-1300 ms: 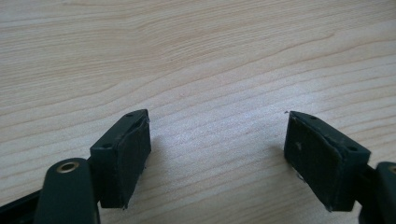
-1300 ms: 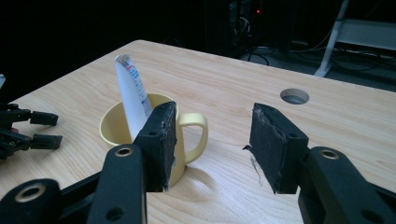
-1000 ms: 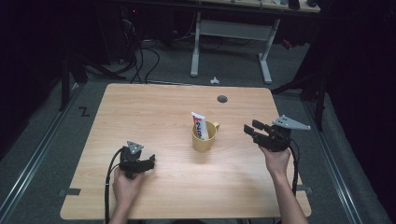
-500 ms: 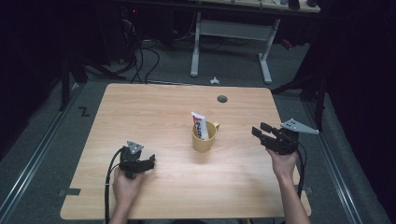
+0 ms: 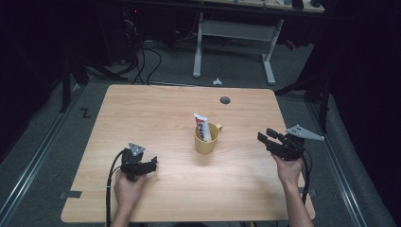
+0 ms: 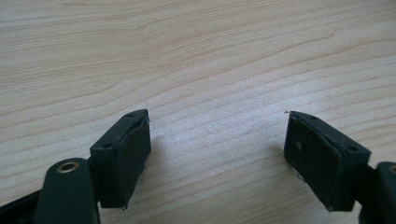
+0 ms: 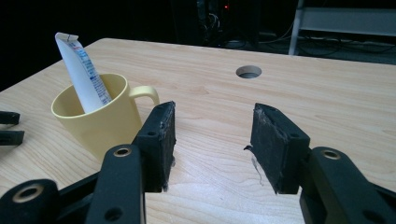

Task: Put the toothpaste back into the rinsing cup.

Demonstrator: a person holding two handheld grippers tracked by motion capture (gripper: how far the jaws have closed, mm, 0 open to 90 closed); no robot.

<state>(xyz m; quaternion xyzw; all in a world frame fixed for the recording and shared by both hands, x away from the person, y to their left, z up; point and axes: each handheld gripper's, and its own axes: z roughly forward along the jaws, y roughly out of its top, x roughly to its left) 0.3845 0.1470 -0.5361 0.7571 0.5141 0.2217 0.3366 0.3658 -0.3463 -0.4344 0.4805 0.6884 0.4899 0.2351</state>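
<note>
A yellow mug [image 5: 206,139] holding a tilted tube [image 5: 202,126] is seen at the desk [image 5: 156,109] centre; the left gripper [image 5: 152,164] is held at 8 o'clock, jaws apart; the right gripper [image 5: 267,137] at 3 o'clock, jaws apart, nothing between.

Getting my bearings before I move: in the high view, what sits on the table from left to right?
Left tongs → mug holding the tube → right tongs.
</note>
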